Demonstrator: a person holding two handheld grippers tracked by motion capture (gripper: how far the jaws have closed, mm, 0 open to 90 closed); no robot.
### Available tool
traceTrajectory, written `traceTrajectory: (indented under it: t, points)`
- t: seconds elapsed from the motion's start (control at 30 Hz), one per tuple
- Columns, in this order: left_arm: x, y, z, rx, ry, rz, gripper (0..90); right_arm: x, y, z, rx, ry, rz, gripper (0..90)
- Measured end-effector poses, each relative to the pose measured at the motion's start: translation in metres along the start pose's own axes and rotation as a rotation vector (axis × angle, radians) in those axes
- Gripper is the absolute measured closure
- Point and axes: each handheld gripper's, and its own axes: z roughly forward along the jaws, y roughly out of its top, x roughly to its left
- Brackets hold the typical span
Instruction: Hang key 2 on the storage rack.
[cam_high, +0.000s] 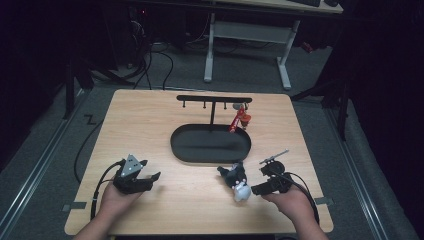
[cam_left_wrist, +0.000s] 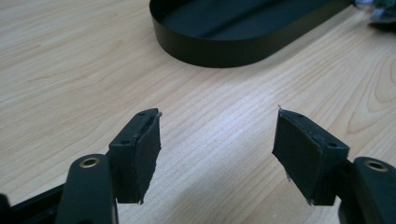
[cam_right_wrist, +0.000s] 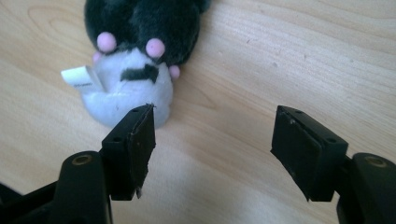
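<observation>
A small plush toy (cam_high: 236, 182) with a black top and a white bottom lies on the wooden table (cam_high: 150, 125), just in front of the black oval tray (cam_high: 210, 143). My right gripper (cam_high: 258, 181) is open right beside the toy, on its right. In the right gripper view the plush (cam_right_wrist: 135, 60) lies just beyond my left fingertip (cam_right_wrist: 140, 126), and the right gripper (cam_right_wrist: 215, 111) holds nothing. My left gripper (cam_high: 150, 170) is open over bare wood at the front left. In its own view the left gripper (cam_left_wrist: 217, 113) is empty, with the tray (cam_left_wrist: 224, 44) ahead.
A black T-shaped rack (cam_high: 214, 100) with small hooks stands at the tray's far edge. A red trinket (cam_high: 240, 120) hangs from its right end. Beyond the table are a white desk frame (cam_high: 247, 35) and cables on the floor.
</observation>
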Motion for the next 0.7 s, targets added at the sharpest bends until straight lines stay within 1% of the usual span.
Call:
traceTrajectory:
  t: [0.03, 0.13, 0.27, 0.33, 0.37, 0.43, 0.47, 0.5, 0.53, 0.57, 0.6, 0.63, 0.67, 0.7]
  points:
    - [-0.001, 0.0, 0.0, 0.007, 0.001, 0.005, 32.1, 0.001, 0.002, -0.001, 0.018, 0.0, -0.01, 28.7]
    - [-0.002, 0.0, 0.0, -0.002, 0.002, 0.006, 32.1, 0.007, 0.008, -0.007, 0.043, 0.005, -0.019, 24.0]
    - [-0.001, 0.0, 0.0, -0.002, -0.002, 0.006, 32.0, 0.022, 0.015, -0.012, 0.056, 0.016, -0.036, 17.2]
    - [-0.001, 0.001, 0.001, -0.005, -0.005, 0.005, 32.1, 0.028, 0.018, -0.011, 0.063, 0.027, -0.046, 15.4]
    - [-0.001, 0.002, 0.002, -0.004, -0.007, 0.007, 32.1, 0.032, 0.019, -0.011, 0.063, 0.031, -0.043, 15.4]
    - [-0.002, 0.002, 0.004, 0.001, -0.011, 0.014, 32.0, 0.038, 0.022, -0.009, 0.081, 0.039, -0.043, 15.4]
    - [-0.003, 0.002, 0.005, 0.005, -0.011, 0.019, 32.1, 0.04, 0.023, -0.006, 0.081, 0.04, -0.045, 15.5]
    - [-0.003, 0.002, 0.005, 0.008, -0.013, 0.024, 32.1, 0.04, 0.023, -0.006, 0.081, 0.04, -0.045, 15.5]
    - [-0.004, 0.002, 0.005, 0.008, -0.013, 0.029, 32.1, 0.041, 0.025, -0.005, 0.093, 0.03, -0.045, 15.5]
    - [-0.004, 0.002, 0.005, 0.007, -0.012, 0.03, 32.0, 0.042, 0.026, -0.002, 0.095, 0.035, -0.036, 15.5]
    - [-0.004, 0.003, 0.004, 0.003, -0.011, 0.029, 32.1, 0.042, 0.027, 0.001, 0.093, 0.04, -0.039, 15.5]
    - [-0.003, 0.003, 0.004, 0.002, -0.01, 0.028, 32.1, 0.042, 0.027, 0.004, 0.099, 0.043, -0.031, 15.4]
    - [-0.003, 0.003, 0.004, 0.002, -0.013, 0.027, 32.1, 0.043, 0.028, 0.007, 0.101, 0.045, -0.038, 15.3]
    - [-0.003, 0.003, 0.004, 0.003, -0.012, 0.028, 32.1, 0.044, 0.028, 0.017, 0.111, 0.051, -0.042, 15.3]
